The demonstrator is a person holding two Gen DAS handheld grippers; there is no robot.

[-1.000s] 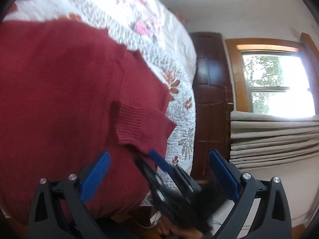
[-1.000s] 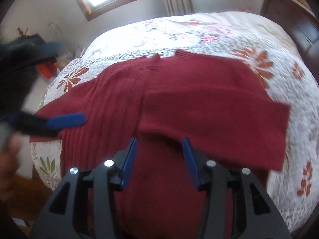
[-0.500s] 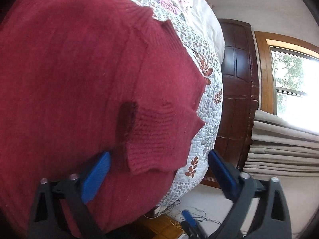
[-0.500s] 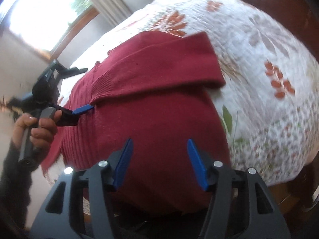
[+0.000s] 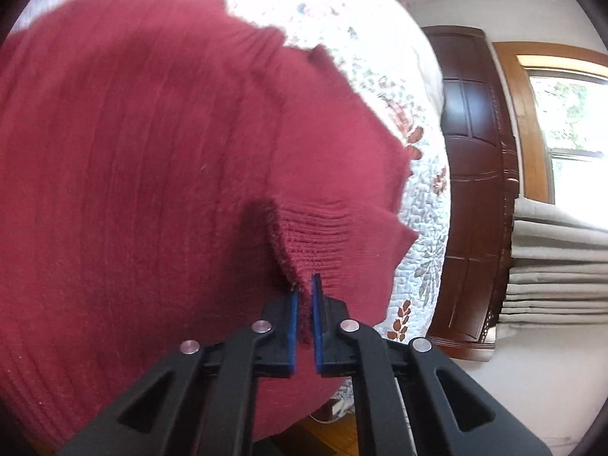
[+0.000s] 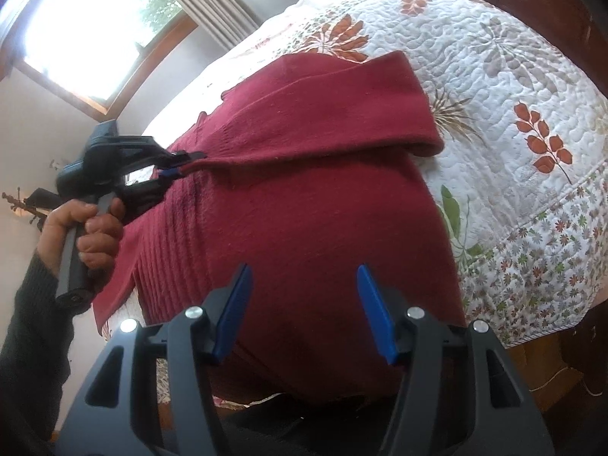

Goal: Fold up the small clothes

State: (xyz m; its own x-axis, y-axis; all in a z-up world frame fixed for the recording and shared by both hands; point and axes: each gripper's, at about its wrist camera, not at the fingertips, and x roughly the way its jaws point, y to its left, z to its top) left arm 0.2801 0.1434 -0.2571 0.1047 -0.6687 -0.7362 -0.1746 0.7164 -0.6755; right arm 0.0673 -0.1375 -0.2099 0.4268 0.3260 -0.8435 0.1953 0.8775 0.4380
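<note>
A dark red knitted sweater [image 6: 304,205] lies spread on a bed covered with a white quilted bedspread [image 6: 513,87]. The left tongs [image 5: 304,296] are nearly closed, their blue pads pinching the ribbed cuff [image 5: 315,239] of a sleeve that is folded across the sweater's body. In the right wrist view the same tongs [image 6: 178,165] reach in from the left, nipping the cuff end of that sleeve, with a hand [image 6: 87,228] in a dark sleeve wrapped around their handle. The right tongs [image 6: 304,304] hover over the lower part of the sweater with their blue pads spread wide and nothing between them.

The sweater is a fuzzy, fine knit with vertical ribbing along one side and tighter ribbing at the cuff; the folded sleeve forms a thick rolled band across the chest. The bedspread is stitched in a pebbled pattern, printed with rust-coloured leaves, grey fronds and a border of tiny flowers. A dark wooden bed frame [image 5: 475,190] rises beyond the mattress, beside a wood-framed window [image 5: 562,121] with pleated pale curtains [image 5: 558,262].
</note>
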